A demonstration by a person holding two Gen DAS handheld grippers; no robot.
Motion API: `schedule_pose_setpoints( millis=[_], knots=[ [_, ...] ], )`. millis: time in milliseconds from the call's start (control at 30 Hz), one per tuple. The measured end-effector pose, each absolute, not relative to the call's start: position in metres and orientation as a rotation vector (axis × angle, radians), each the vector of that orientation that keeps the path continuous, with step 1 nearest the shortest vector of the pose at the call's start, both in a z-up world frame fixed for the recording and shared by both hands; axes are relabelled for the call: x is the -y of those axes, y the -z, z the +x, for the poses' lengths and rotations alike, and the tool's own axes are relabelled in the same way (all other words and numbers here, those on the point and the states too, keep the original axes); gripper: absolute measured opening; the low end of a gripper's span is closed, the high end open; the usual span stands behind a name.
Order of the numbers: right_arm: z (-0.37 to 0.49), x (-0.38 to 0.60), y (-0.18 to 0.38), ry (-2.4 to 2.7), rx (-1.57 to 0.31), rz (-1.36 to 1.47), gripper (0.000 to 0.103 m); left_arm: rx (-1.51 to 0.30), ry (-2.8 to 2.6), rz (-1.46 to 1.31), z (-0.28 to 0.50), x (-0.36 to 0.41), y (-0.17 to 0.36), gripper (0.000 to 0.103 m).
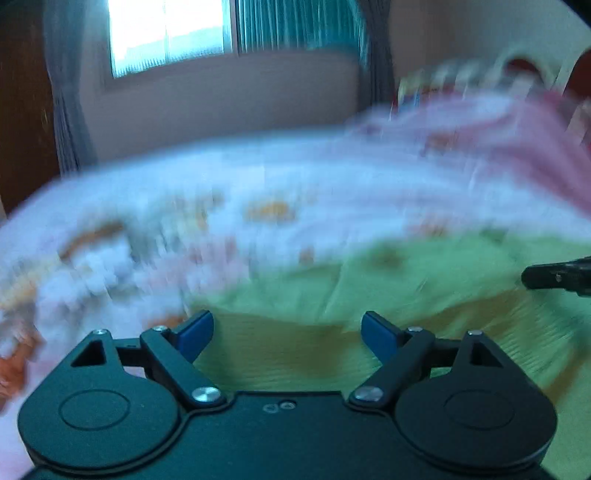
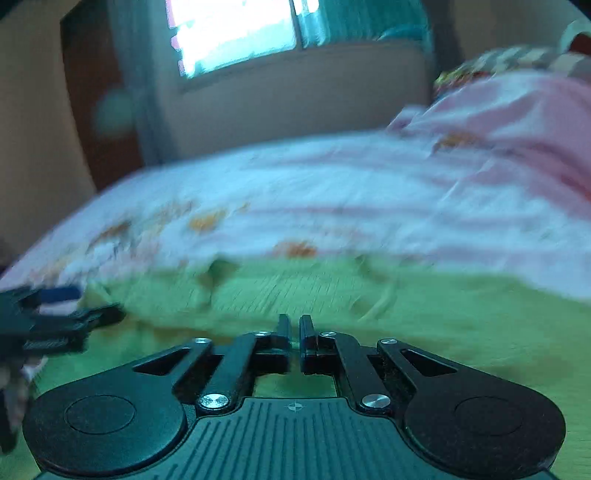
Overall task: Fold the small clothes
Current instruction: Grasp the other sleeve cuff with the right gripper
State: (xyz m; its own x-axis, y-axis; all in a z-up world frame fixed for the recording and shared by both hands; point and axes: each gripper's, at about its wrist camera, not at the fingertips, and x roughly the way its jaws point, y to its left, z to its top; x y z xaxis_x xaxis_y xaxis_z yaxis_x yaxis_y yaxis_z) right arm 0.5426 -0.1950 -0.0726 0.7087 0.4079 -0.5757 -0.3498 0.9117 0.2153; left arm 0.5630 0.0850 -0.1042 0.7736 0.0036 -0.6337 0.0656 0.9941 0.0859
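Note:
A green ribbed garment (image 1: 406, 288) lies spread on the bed, and it also shows in the right wrist view (image 2: 406, 317). Both views are motion-blurred. My left gripper (image 1: 286, 332) hovers over the garment's near part with its blue-padded fingers wide apart and empty. My right gripper (image 2: 294, 325) has its fingers nearly together low over the green cloth; whether cloth is pinched between them cannot be made out. The right gripper's tip shows at the right edge of the left wrist view (image 1: 554, 277). The left gripper appears at the left of the right wrist view (image 2: 55, 317).
The bed has a white floral sheet (image 1: 221, 206) and a pink blanket (image 1: 498, 140) heaped at the back right. Behind stand a wall with a window (image 1: 166, 33), grey curtains and a dark wooden door (image 1: 22, 110) at the left.

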Motion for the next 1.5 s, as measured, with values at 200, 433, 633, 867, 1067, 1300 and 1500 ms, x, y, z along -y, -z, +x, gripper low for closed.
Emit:
schedule_pose_setpoints(
  millis=[200, 433, 633, 867, 1067, 1300, 1500],
  knots=[
    [0.523, 0.274, 0.074, -0.282, -0.600, 0.320, 0.030, -0.627, 0.048, 0.074, 0.512, -0.115, 0.095, 0.088],
    [0.430, 0.505, 0.070, 0.035, -0.418, 0.533, 0.064, -0.637, -0.076, -0.019, 0.401, -0.212, 0.103, 0.089],
    [0.383, 0.662, 0.097, 0.328, -0.323, 0.907, 0.059, -0.620, -0.142, -0.187, 0.376, -0.246, 0.114, 0.091],
    [0.396, 0.708, 0.133, 0.319, -0.369, 1.032, 0.040, -0.630, -0.171, -0.118, 0.379, -0.236, 0.120, 0.094],
    [0.412, 0.712, 0.136, 0.200, -0.381, 0.971, 0.038, -0.622, -0.172, -0.123, 0.375, -0.237, 0.122, 0.094],
    [0.397, 0.710, 0.114, 0.106, -0.278, 0.896, 0.003, -0.618, -0.178, -0.115, 0.376, -0.235, 0.121, 0.095],
    [0.403, 0.723, 0.136, 0.236, -0.463, 0.897, 0.003, -0.618, -0.182, -0.109, 0.375, -0.233, 0.121, 0.095]
  ],
)
